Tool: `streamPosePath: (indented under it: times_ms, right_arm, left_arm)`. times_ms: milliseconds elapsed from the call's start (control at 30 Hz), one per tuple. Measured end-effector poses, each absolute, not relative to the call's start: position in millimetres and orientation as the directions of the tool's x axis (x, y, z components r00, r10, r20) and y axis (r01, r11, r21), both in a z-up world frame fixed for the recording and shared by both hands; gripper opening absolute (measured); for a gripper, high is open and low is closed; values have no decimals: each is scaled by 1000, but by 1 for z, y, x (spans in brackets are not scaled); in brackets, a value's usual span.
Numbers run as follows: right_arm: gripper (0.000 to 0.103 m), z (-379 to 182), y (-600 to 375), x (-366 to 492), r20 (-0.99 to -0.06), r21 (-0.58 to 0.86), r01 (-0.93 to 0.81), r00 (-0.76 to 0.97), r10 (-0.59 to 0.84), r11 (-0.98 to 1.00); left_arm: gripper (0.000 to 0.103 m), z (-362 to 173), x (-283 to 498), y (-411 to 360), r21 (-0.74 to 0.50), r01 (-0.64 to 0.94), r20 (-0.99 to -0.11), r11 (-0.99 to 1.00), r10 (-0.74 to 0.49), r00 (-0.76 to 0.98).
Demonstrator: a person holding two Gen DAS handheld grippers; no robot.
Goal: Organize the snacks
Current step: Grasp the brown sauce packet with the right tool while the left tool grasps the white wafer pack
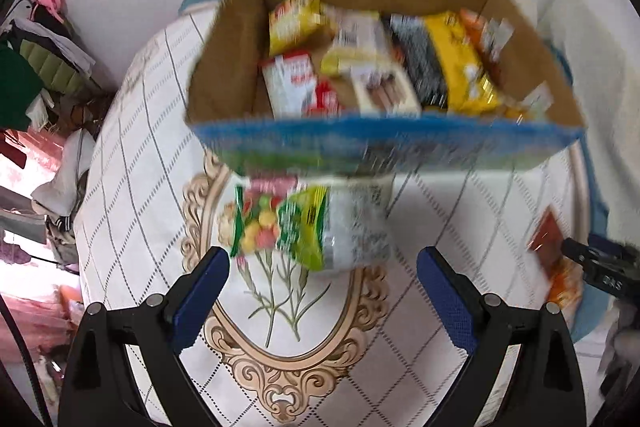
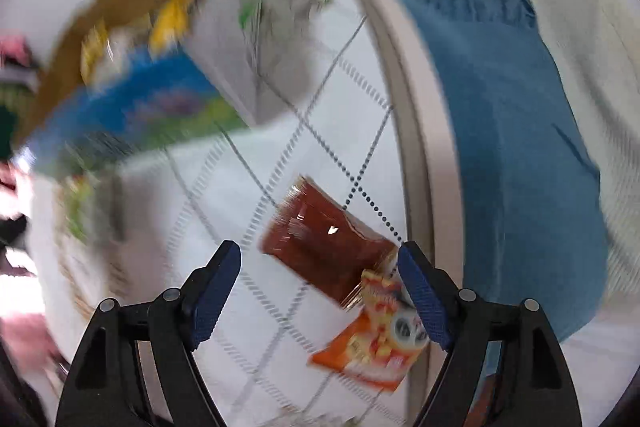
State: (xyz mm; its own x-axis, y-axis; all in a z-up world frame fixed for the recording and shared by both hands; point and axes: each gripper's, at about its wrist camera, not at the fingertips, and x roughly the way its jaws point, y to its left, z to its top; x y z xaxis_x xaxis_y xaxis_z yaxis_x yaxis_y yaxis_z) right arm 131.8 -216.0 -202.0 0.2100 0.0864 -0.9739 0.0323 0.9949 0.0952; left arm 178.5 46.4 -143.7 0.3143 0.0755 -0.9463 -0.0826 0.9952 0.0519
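**2 open grippers over 2 loose packets beside the snack box**

Left wrist view: the left gripper (image 1: 323,267) points down at a round table (image 1: 132,131) covered in a white, diamond-lined cloth with an ornate oval flower motif. Its jaws stand wide apart with nothing clamped. A green packet (image 1: 312,227), printed with coloured sweets and partly clear, lies flat on the cloth just ahead of the fingertips, between their lines, touching neither pad. Just beyond it stands an open cardboard box (image 1: 376,143) with a blue printed front wall; the packet's far edge lies at the foot of that wall. Inside the box lie several snacks: yellow, white, red, black and orange packs, side by side. At the right edge an orange packet (image 1: 554,259) lies near the table rim, with a black finger of the right gripper (image 1: 592,263) beside it.

Right wrist view: much is blurred. The right gripper (image 2: 320,263) has its jaws apart, gripping nothing. The orange packet (image 2: 340,263), dark red at one end and orange at the other, lies on the cloth between the fingers, close against the right pad; contact cannot be told. The box (image 2: 132,107) stands at upper left. Beyond the table rim is blue fabric (image 2: 520,147).
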Motion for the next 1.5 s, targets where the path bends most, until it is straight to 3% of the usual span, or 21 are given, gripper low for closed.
streamPosePath:
  times_ms: [233,333,500,567,867,900,1033,1200,1367,1500]
  right_arm:
    - [83,-258,-190,156,-997,4,-90,74,10,996]
    - [80,-256,-181,157,-993,104,1,56,104,995]
    - [82,-250,-167,151,-909,415,189,48,413,890]
    - [82,-240,-167,151,-891,453,203,79,447,868]
    - [82,-228,-133,148,-962,219,-142,133,238,965]
    - [82,-229,-130,148,-966,200,-161,135,222,967]
    - [78,-246,-124,150,-971,175,-203,126,203,963]
    - [65,-258,-111,139,-983,85,-218,143,118,972]
    - [64,-259,-119,116,-980,189,-60,53,192,980]
    - [66,-260,-118,88,-965,261,-33,-3,261,965]
  left_arm:
    - [96,-183,172,64,80,-119,-972,990,104,209]
    - [96,-188,172,73,74,-149,-976,986,102,192]
    - [96,-184,186,73,22,-152,-980,988,52,192]
    - [96,-186,194,67,7,-130,-982,991,32,186]
    - [96,-216,221,30,-24,-11,-991,1000,-22,128]
    - [94,-217,222,26,-22,-4,-990,1000,-21,136]
    - [65,-229,229,19,-14,-3,-992,1000,-14,126]
    - [57,-227,221,27,-24,-9,-991,1000,-23,134]
    - [49,-227,176,36,-121,-30,-991,992,-119,61]
    - [49,-242,135,35,-169,-28,-985,985,-169,-19]
